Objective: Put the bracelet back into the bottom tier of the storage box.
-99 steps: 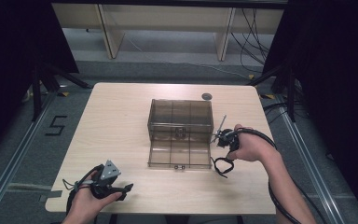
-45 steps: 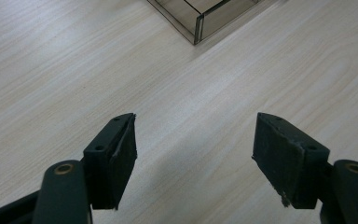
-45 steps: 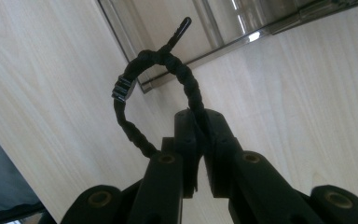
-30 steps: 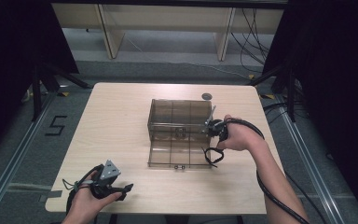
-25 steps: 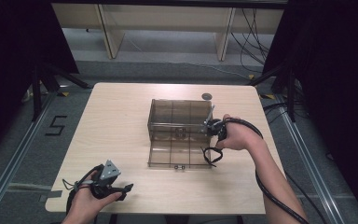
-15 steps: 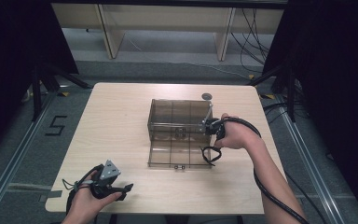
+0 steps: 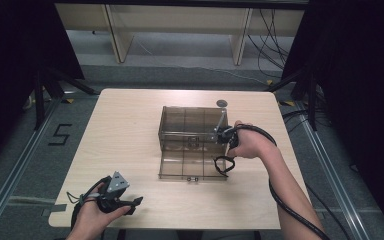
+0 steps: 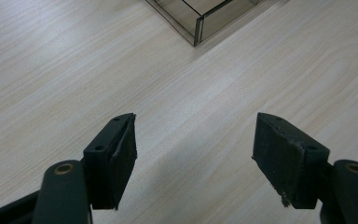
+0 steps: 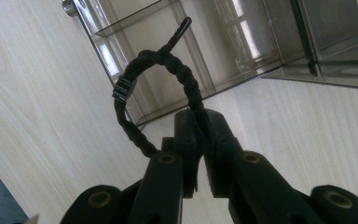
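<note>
- The right gripper (image 9: 198, 126) has its jaws pinched tight on a black braided cord (image 9: 140, 88), a loop with a small metal clasp; in the right gripper view the loop stands up centre-left of the frame.
- In the high view the cord (image 7: 223, 165) dangles below the right gripper (image 7: 225, 136), right of centre, at the right edge of the smoky clear box (image 7: 192, 125).
- The box lid (image 7: 192, 165) lies folded open toward the lower frame, so the compartments are reachable; the cord looks bound for one of them.
- The left gripper (image 8: 193, 154) hangs over bare table (image 8: 51, 70) with jaws wide apart and nothing between them, parked at the high view's lower left (image 7: 130, 204), clear of the work.
- A small dark disc (image 7: 222, 103) sits above the box.
</note>
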Motion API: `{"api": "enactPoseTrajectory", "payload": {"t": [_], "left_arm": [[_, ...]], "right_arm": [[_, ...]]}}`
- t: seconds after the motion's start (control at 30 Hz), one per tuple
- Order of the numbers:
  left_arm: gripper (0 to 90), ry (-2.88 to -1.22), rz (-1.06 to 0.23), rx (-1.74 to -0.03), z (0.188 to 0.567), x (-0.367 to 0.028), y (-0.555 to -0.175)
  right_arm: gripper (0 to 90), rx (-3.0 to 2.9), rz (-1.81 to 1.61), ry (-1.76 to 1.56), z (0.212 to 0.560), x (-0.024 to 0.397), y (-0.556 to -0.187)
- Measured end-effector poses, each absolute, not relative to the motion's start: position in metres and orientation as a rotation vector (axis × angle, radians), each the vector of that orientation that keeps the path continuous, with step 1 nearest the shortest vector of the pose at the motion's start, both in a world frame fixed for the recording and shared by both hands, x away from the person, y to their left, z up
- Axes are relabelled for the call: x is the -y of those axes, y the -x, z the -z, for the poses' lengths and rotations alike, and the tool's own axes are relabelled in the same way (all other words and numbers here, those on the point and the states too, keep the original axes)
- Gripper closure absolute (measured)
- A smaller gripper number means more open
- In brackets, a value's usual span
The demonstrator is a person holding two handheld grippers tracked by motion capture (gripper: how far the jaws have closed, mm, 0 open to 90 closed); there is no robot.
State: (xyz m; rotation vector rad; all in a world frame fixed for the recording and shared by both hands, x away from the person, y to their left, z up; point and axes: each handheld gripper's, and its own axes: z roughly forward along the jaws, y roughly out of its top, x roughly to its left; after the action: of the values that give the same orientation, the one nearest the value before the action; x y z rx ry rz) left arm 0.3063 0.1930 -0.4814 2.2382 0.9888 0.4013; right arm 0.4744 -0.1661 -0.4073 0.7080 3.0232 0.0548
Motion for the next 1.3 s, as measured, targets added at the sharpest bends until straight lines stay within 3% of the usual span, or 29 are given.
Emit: {"api": "enactPoseTrajectory", "payload": {"t": [1.3], "left_arm": [[30.0,-2.255,-0.412,-0.966,0.480,-0.194,-0.307]], "right_arm": [[85.1,-3.033,-0.011,-0.604,0.421,0.150,-0.480]]}}
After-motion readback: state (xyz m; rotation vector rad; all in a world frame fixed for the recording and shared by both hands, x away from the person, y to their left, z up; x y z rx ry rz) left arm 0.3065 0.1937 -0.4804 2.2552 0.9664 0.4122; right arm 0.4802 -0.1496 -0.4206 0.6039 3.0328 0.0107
